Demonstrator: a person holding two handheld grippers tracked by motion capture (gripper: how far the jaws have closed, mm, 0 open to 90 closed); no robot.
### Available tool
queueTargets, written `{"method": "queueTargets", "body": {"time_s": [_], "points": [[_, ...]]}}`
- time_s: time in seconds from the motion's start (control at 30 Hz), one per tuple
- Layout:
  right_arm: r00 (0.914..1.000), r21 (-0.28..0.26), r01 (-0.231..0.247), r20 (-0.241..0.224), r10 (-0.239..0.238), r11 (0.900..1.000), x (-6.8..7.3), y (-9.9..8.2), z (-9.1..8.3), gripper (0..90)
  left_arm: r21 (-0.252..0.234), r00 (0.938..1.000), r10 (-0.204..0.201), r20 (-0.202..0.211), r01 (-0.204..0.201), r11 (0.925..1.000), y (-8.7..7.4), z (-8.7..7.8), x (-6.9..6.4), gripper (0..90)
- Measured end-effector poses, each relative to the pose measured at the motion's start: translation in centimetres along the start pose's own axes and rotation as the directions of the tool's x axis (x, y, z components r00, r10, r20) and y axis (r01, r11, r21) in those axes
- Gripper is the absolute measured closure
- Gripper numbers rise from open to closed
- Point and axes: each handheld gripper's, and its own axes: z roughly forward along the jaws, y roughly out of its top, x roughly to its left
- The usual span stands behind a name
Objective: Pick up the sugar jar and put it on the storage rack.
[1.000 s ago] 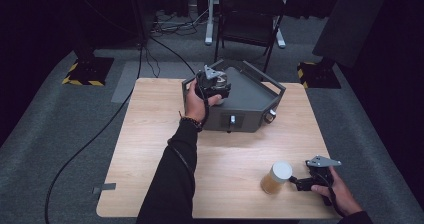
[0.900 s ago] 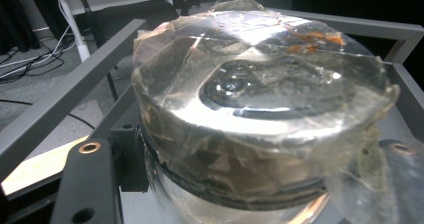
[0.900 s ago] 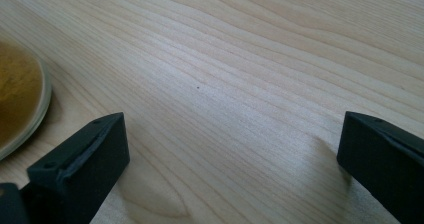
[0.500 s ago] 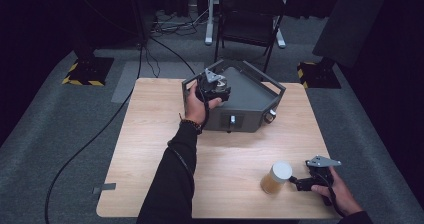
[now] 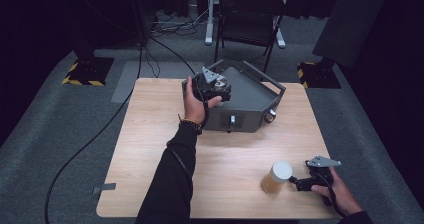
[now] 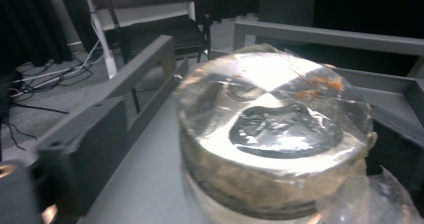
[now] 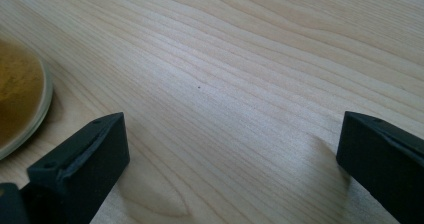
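A light wooden table [image 5: 150,149] on grey carpet [image 5: 55,134] — behind it a black folding chair [image 5: 248,14]; black cables [image 5: 90,144] trail.

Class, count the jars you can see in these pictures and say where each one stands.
2. A clear plastic-wrapped glass jar sits on the grey metal box at the left claw. A white-lidded jar of yellow-brown powder stands on the wooden table.

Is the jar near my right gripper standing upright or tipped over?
Upright. The jar stands on its base on the table, white lid facing up, amber contents below, beside the right gripper.
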Motion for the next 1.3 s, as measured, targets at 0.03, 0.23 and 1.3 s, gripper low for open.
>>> {"method": "queueTargets", "body": {"time_s": [0.03, 0.23, 1.3], "points": [[1.0, 0.0, 0.001, 0.0, -0.001, 1.0, 0.0, 0.0, 0.0, 0.2, -0.003, 1.0, 0.0, -0.001, 0.0, 1.0, 0.0, -0.2, 0.0, 0.6], [1.0, 0.001, 0.0, -0.001, 0.0, 1.0, 0.0, 0.0, 0.0, 0.1, -0.024, 1.0, 0.01, 0.001, -0.01, 0.9997, 0.3, -1.2, 0.0, 0.0], [1.0, 0.001, 0.0, -0.001, 0.0, 1.0, 0.0, 0.0, 0.0, 0.1, 0.002, 0.9833, 0.175, 0.05, -0.176, 0.9845, -4.4, -5.7, -1.3, 0.1]]}}
